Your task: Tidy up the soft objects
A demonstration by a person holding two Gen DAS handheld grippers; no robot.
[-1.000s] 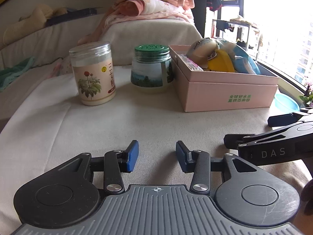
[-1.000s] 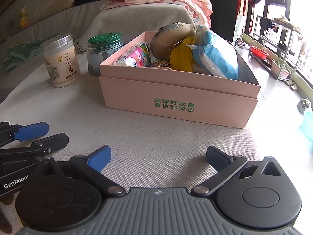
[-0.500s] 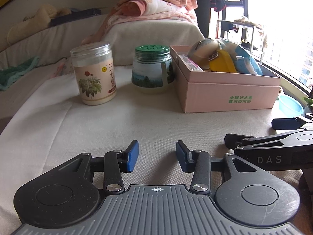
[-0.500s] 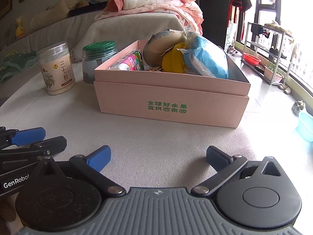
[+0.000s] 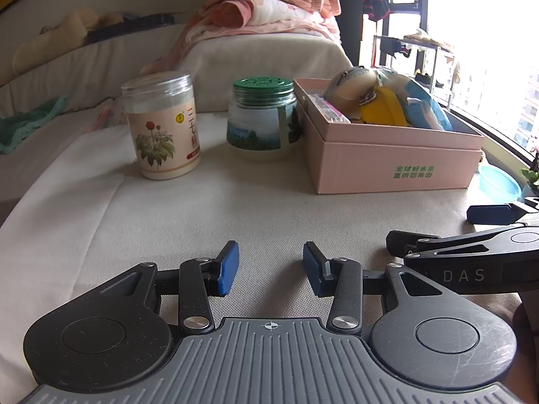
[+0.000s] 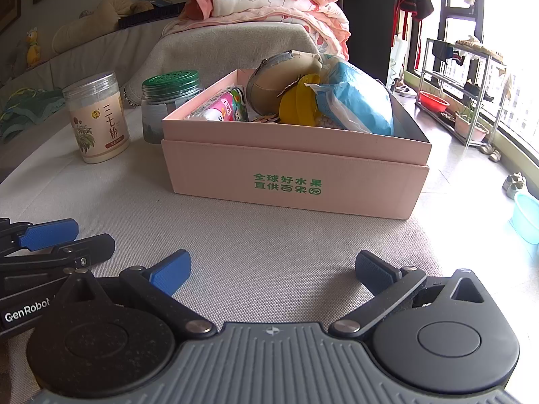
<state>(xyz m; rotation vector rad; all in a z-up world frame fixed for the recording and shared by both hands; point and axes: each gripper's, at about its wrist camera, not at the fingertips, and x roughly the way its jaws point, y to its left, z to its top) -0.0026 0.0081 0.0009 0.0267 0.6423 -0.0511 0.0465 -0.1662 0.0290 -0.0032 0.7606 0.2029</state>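
Observation:
A pink cardboard box (image 6: 293,181) (image 5: 394,161) stands on the cloth-covered table and holds soft things: a beige pouch (image 6: 279,84), a yellow item (image 6: 298,104), a blue packet (image 6: 357,101) and a pink printed packet (image 6: 222,107). My left gripper (image 5: 271,267) rests low over the cloth, well short of the box, open with nothing between its blue pads. My right gripper (image 6: 273,269) sits in front of the box, open wide and empty. Each gripper shows at the edge of the other's view.
A clear jar of white powder (image 5: 161,128) (image 6: 99,118) and a green-lidded jar (image 5: 262,118) (image 6: 170,101) stand left of the box. Folded pink bedding (image 6: 269,0) lies on a sofa arm behind. A blue basin (image 6: 527,215) sits on the floor at right.
Both grippers have kept their places and openings. The right wrist view has shifted only slightly, so the box sits a little differently in it.

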